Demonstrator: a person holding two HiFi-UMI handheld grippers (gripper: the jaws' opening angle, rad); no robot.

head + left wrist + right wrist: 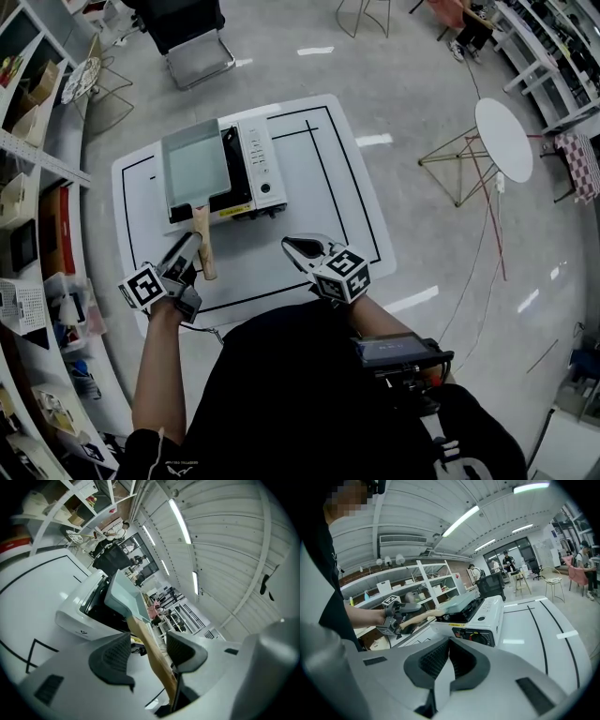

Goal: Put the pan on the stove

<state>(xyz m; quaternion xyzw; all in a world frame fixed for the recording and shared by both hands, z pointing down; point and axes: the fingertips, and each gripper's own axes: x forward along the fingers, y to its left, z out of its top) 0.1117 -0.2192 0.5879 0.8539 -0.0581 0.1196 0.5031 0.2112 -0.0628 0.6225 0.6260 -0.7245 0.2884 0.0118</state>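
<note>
The square pale-green pan [195,164] sits on top of the white portable stove [258,169], and its wooden handle [203,239] sticks out toward me. My left gripper [185,255] is at the handle's near end, open, with the handle [151,644] lying between its pads but not squeezed. In the left gripper view the pan [123,595] rests over the stove [79,616]. My right gripper [298,248] hovers over the table's front, right of the stove, shut and empty. From the right gripper view [449,660] I see the stove [480,618], the pan [461,602] and the left gripper [401,616].
The stove stands on a white table [347,187] marked with black lines. Shelves [37,234] with boxes curve along the left side. A round white side table [503,139] stands at the right and a dark chair [192,37] beyond the table. People are far back in the room.
</note>
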